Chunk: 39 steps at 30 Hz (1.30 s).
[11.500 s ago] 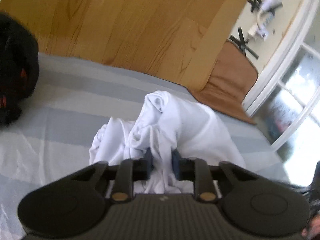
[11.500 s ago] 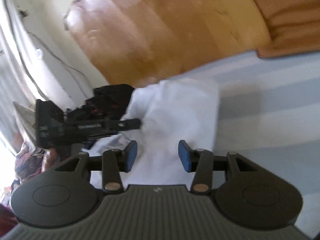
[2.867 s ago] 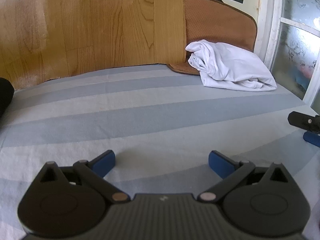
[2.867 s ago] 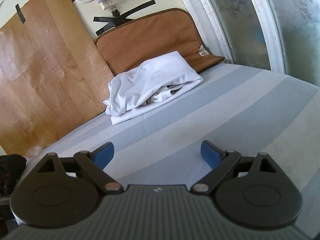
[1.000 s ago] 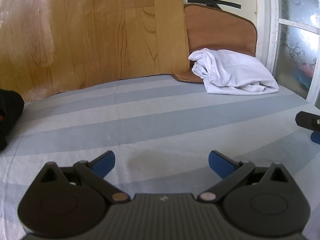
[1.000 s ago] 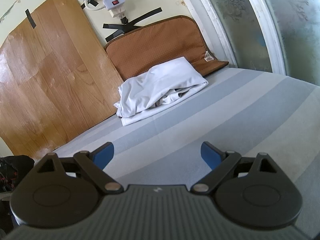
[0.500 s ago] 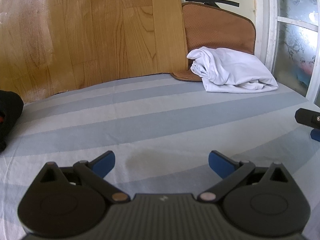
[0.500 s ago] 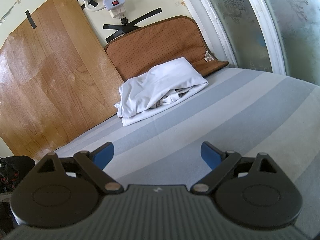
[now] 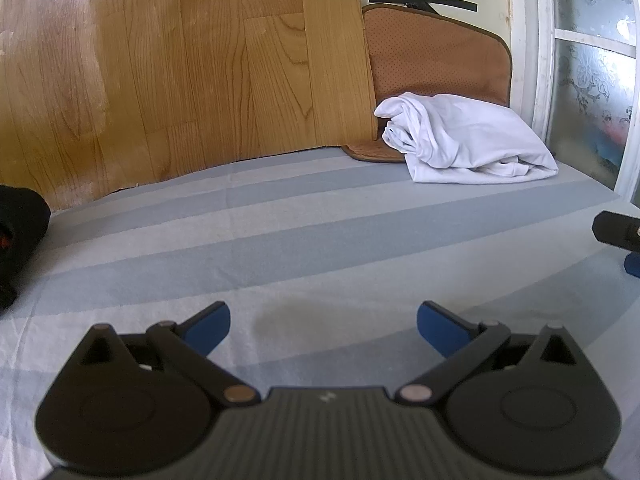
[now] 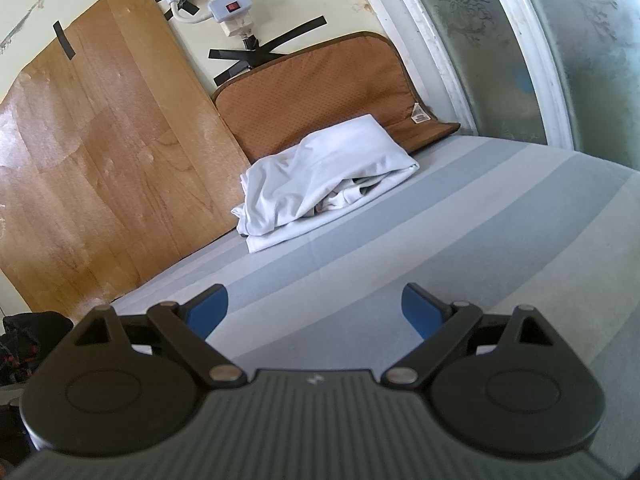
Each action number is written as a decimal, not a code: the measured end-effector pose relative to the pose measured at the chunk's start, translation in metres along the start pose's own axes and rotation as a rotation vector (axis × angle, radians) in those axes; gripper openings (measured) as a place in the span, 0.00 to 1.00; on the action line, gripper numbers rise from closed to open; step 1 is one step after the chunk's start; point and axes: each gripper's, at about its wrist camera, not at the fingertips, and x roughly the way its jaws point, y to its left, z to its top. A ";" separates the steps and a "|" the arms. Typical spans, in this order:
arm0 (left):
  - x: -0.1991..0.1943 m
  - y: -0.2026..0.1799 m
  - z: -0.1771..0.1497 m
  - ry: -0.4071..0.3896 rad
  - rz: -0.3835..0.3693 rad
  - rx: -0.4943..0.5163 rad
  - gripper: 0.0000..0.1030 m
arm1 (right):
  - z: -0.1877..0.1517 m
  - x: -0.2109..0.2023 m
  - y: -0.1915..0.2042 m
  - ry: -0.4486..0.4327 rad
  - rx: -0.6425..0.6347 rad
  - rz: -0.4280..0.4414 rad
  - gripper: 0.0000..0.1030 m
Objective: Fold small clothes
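Note:
A folded white garment point(image 9: 464, 146) point(image 10: 320, 182) rests at the far end of the striped blue-grey sheet point(image 9: 320, 232) point(image 10: 460, 220), partly on a brown cushion point(image 9: 436, 52) point(image 10: 316, 76). My left gripper point(image 9: 323, 326) hovers open low over the bare sheet, well short of the garment, nothing between its blue pads. In the same way my right gripper point(image 10: 314, 312) stands open over the sheet with empty jaws. A tip of the right gripper point(image 9: 618, 234) shows at the right edge of the left wrist view.
A wood-pattern panel point(image 9: 180, 60) point(image 10: 92, 160) leans against the wall behind the sheet. A dark clothes pile point(image 9: 16, 240) point(image 10: 24, 340) lies at the left. A frosted window with white frame point(image 9: 580, 60) point(image 10: 520, 40) bounds the right. A power strip point(image 10: 228, 4) hangs on the wall.
Earlier my left gripper was shut on the white garment; now the garment lies folded by the cushion and both grippers are open. Over the last second the views barely shifted.

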 end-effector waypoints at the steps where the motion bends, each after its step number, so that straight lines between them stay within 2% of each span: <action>1: -0.001 -0.001 0.000 -0.002 0.001 0.002 1.00 | 0.000 0.000 0.000 0.000 0.001 0.001 0.93; 39: -0.006 -0.016 -0.003 -0.036 0.045 0.095 1.00 | 0.002 -0.001 -0.009 -0.003 0.040 0.058 0.93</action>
